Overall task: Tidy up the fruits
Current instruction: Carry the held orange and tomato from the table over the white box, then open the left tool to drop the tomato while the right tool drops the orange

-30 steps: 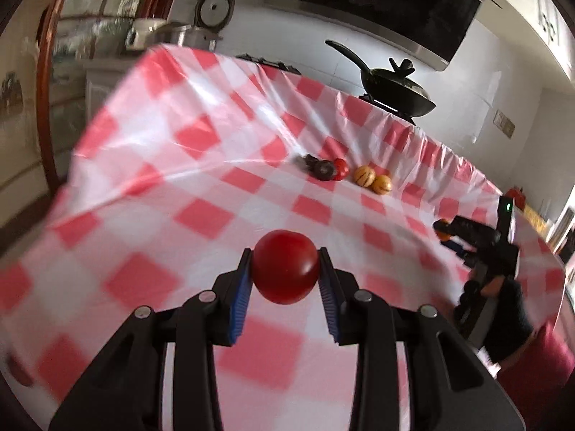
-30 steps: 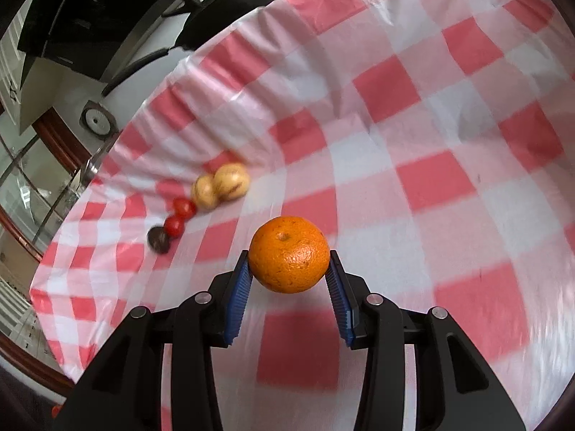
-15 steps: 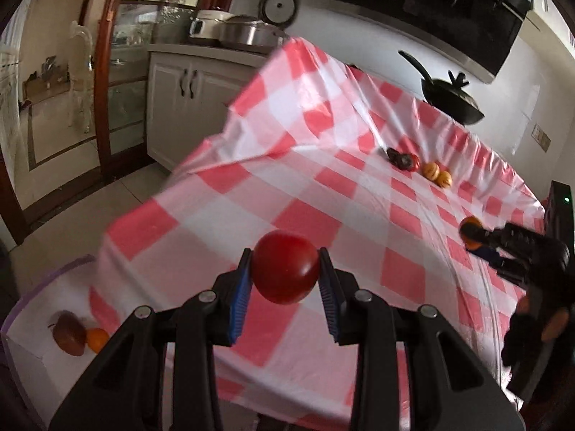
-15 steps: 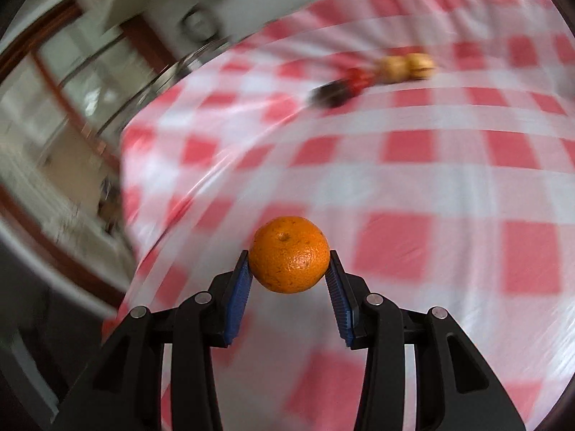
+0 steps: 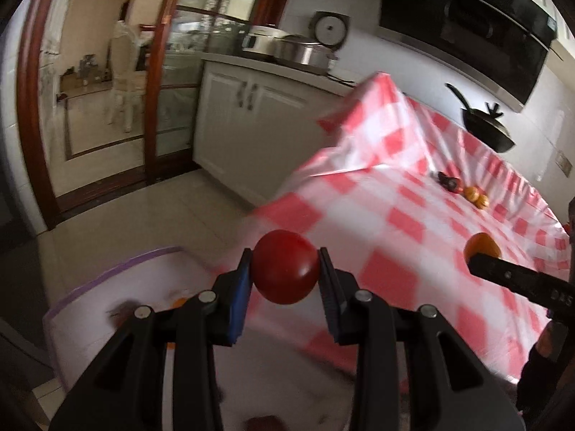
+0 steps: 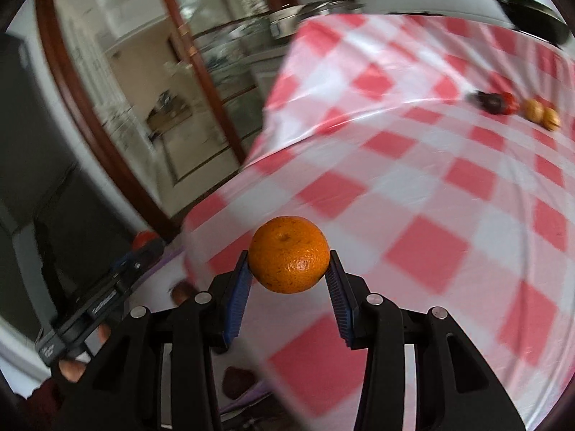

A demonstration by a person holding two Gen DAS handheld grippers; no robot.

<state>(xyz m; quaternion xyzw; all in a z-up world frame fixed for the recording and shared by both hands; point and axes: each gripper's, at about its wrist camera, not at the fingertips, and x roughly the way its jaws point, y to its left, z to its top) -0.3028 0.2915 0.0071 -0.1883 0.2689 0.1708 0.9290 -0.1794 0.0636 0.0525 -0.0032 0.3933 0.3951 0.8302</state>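
The left tool squeezes a red tomato. The right tool squeezes an orange.

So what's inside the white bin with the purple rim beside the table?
In the white bin, a dark reddish fruit and a bit of orange fruit show. The left gripper, shut on the tomato, covers the rest.

A red-and-white checked cloth is covering the counter and hanging over its near corner. Far back on it, a dark fruit, a red one and two yellow-orange ones are lying in a short row, touching. The rest of the cloth is lying bare.
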